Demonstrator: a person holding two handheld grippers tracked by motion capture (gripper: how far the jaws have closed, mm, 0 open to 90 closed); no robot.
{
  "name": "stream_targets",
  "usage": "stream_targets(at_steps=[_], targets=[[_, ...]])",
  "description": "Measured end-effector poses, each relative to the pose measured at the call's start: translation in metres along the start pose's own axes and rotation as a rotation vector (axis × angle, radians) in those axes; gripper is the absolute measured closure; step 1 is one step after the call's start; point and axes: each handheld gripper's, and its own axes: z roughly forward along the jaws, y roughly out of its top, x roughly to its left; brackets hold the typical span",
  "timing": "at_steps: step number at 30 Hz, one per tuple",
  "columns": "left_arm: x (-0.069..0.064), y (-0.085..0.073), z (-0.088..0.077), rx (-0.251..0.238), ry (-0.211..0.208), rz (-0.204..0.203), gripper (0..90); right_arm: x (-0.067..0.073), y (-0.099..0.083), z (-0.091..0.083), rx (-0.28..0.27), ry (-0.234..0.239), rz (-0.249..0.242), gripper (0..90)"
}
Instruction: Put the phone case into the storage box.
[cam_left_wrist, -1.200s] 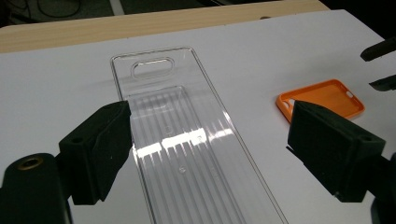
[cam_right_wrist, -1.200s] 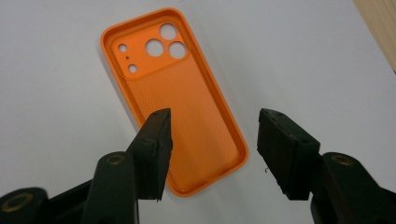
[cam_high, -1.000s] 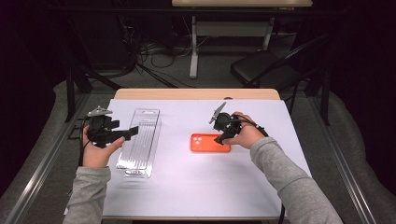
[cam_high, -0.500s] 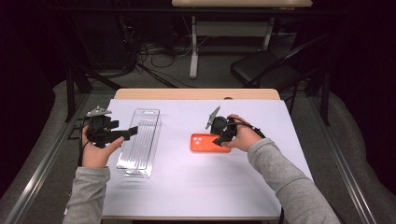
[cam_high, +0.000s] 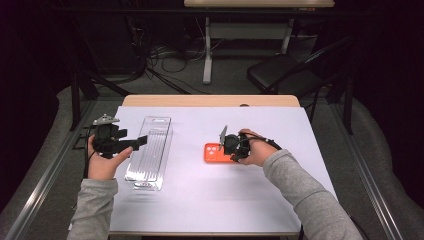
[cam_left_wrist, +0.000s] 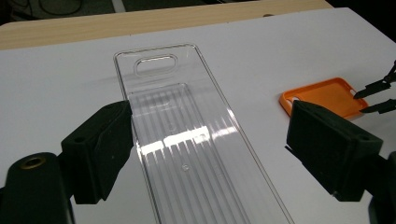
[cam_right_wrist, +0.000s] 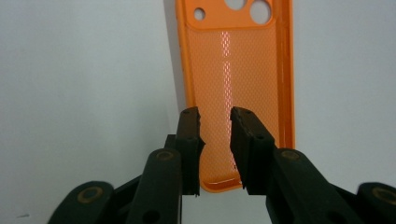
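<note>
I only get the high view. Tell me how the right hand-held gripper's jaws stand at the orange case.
Observer: The right hand-held gripper has just been closing its jaws. A narrow gap separates them, the case shows through it, and nothing is pinched.
Operator: Give me the case's facing.
Observer: Open side up, with a textured inside. The camera holes are at the end away from the jaws.
Operator: Now report the left one.
Observer: The left hand-held gripper has its jaws wide, with the clear tray lying below between them. One jaw stands well off the tray's rim.
</note>
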Motion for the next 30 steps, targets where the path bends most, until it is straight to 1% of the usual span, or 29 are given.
stream_targets(at_steps=[4, 10, 13, 14, 17, 18, 19, 21, 22, 24, 26, 27, 28, 30], targets=[[-0.001, 0.0, 0.001, -0.002, 0.002, 0.0, 14.8, 0.003, 0.0, 0.004, 0.04, -0.008, -0.032, 74.1], [0.0, 0.0, 0.001, -0.002, 0.002, 0.0, 14.8, 0.003, -0.002, 0.01, 0.054, -0.006, -0.045, 76.4], [0.0, 0.0, 0.001, -0.002, 0.002, -0.001, 14.8, 0.003, -0.003, 0.01, 0.071, 0.008, -0.053, 76.5], [0.0, 0.0, 0.001, -0.001, 0.002, 0.0, 14.8, 0.004, -0.004, 0.011, 0.054, 0.0, -0.058, 76.3], [0.0, -0.001, 0.001, -0.002, 0.004, -0.002, 14.8, 0.004, -0.004, 0.012, 0.025, -0.008, -0.042, 74.4], [0.0, -0.001, 0.001, -0.002, 0.004, -0.002, 14.8, 0.004, -0.005, 0.012, 0.017, -0.003, -0.037, 73.4], [0.0, -0.001, 0.001, -0.001, 0.004, -0.002, 14.8, 0.004, -0.005, 0.012, 0.019, 0.003, -0.036, 73.0], [0.0, -0.001, 0.002, -0.001, 0.004, -0.002, 14.8, 0.004, -0.006, 0.014, 0.024, 0.002, -0.054, 71.5], [0.0, -0.001, 0.002, -0.001, 0.004, -0.002, 14.8, 0.004, -0.007, 0.015, 0.029, 0.013, -0.047, 71.2], [0.0, -0.001, 0.002, 0.001, 0.004, -0.001, 14.8, 0.004, -0.008, 0.016, 0.031, 0.012, -0.05, 70.6], [0.0, -0.001, 0.002, 0.005, 0.002, 0.0, 14.8, 0.004, -0.009, 0.017, 0.035, 0.017, -0.041, 71.0], [0.0, -0.001, 0.002, 0.005, 0.002, 0.0, 14.8, 0.004, -0.01, 0.018, 0.035, 0.013, -0.054, 71.5], [0.0, -0.001, 0.002, 0.005, 0.002, 0.001, 14.8, 0.004, -0.01, 0.019, 0.039, 0.009, -0.054, 72.3], [0.0, -0.001, 0.003, 0.004, 0.003, 0.0, 14.8, 0.005, -0.011, 0.019, 0.038, 0.018, -0.041, 73.3]])
